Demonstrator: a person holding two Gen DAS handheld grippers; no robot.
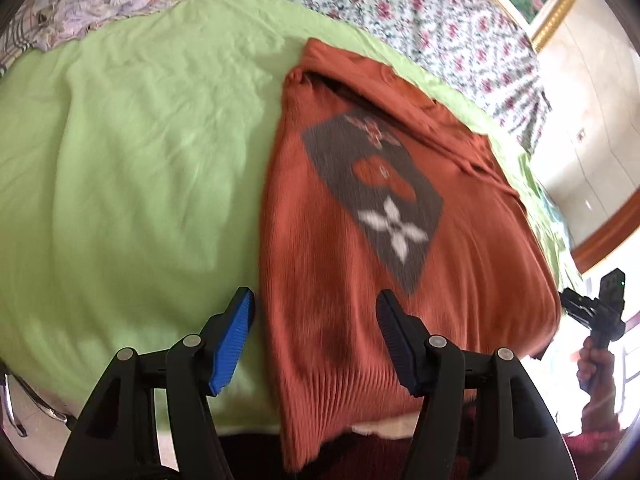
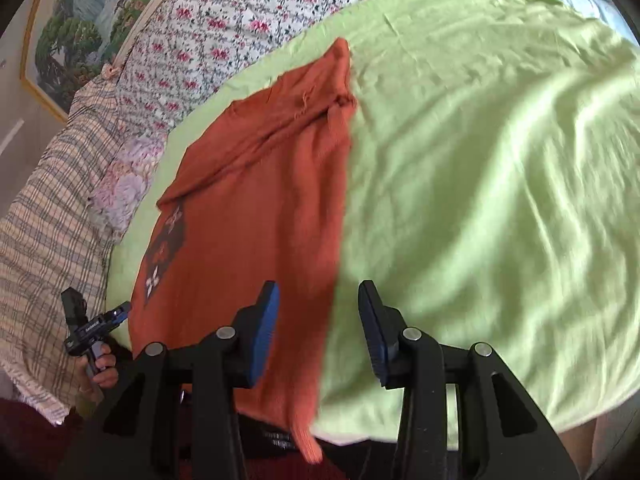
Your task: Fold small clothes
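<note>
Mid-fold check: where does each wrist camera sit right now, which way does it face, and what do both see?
Left wrist: on the left gripper, looking down over the orange sweater on the green sheet; open jaws, right gripper at far right.
Right wrist: on the right gripper, facing the sweater's edge; open jaws, left gripper at lower left.
Shared: sweater, sheet, floral bedding.

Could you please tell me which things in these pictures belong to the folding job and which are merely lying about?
For the job:
orange knit top, lying on the green sheet
left gripper, open
right gripper, open

Lying about:
floral quilt
checked pillow
framed painting
</note>
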